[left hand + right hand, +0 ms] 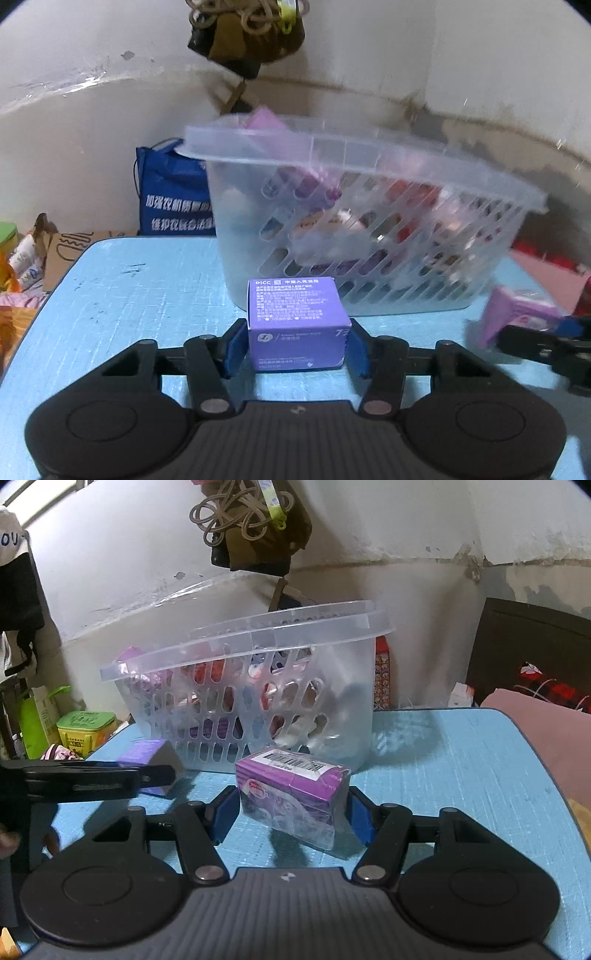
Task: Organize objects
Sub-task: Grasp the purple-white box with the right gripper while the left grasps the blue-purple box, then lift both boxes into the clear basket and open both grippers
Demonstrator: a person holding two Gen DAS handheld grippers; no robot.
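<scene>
My left gripper point(297, 349) is shut on a purple box point(297, 323) with white print, held just above the light blue table point(129, 295). My right gripper point(291, 812) is shut on a purple plastic-wrapped pack point(295, 786) with a barcode label. A clear slotted basket point(351, 221) holding several small packs stands right behind both boxes; it also shows in the right wrist view point(258, 686). The right gripper and its pack appear blurred at the right edge of the left wrist view point(517, 321). The left gripper with its box shows at the left of the right wrist view point(147, 760).
A blue bag point(173, 192) stands behind the table at the left. A green-lidded tub point(86, 727) and clutter lie off the table's left side. A pink cloth point(546, 731) lies at the right. Cords and dark items point(251, 528) hang on the wall above the basket.
</scene>
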